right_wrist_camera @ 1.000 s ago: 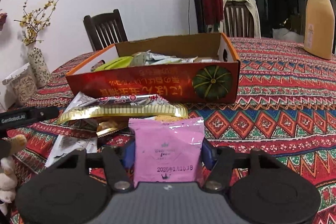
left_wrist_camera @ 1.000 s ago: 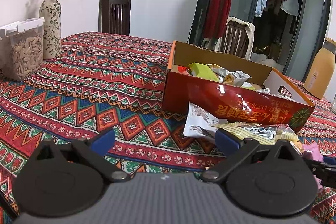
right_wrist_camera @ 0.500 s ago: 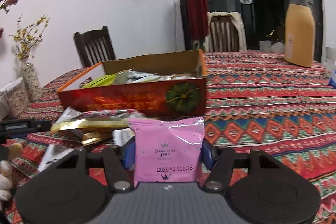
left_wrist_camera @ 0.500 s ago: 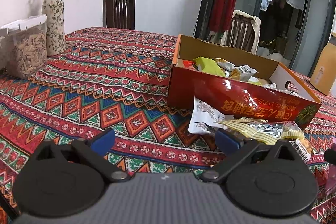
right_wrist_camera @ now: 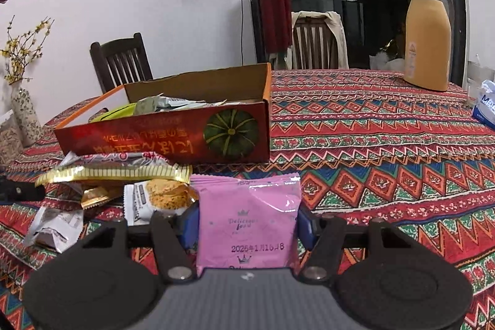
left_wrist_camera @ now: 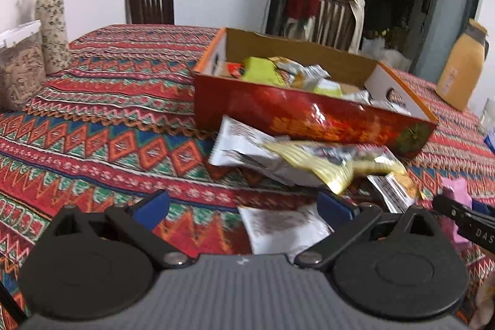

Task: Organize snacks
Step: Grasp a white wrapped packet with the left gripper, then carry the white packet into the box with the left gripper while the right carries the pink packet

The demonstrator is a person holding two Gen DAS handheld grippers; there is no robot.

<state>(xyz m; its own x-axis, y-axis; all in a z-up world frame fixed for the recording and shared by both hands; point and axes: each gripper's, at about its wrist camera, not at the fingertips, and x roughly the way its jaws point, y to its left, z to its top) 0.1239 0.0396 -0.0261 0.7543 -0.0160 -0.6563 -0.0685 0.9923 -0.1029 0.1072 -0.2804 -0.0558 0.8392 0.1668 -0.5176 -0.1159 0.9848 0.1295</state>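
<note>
The right claw (right_wrist_camera: pixel 247 225) grips the pink snack packet (right_wrist_camera: pixel 249 215) above the counter's (right_wrist_camera: pixel 386 144) near edge; the left claw (left_wrist_camera: pixel 243 203) gapes wide, empty. Best lift the packet clear over the red box's (right_wrist_camera: pixel 161 141) front wall before letting go.

Bench (right_wrist_camera: pixel 386 144): covered by a red patterned cloth, fills the lower half of both views.
Centre: open red cardboard box (right_wrist_camera: pixel 173 141) holding wrappers.
Below the box: loose snack packets (left_wrist_camera: pixel 309 163) on the cloth.
Upper right: tan jug (right_wrist_camera: pixel 428 33).
Left edge: flowered vase (left_wrist_camera: pixel 52 30), clear container (left_wrist_camera: pixel 20 67).
</note>
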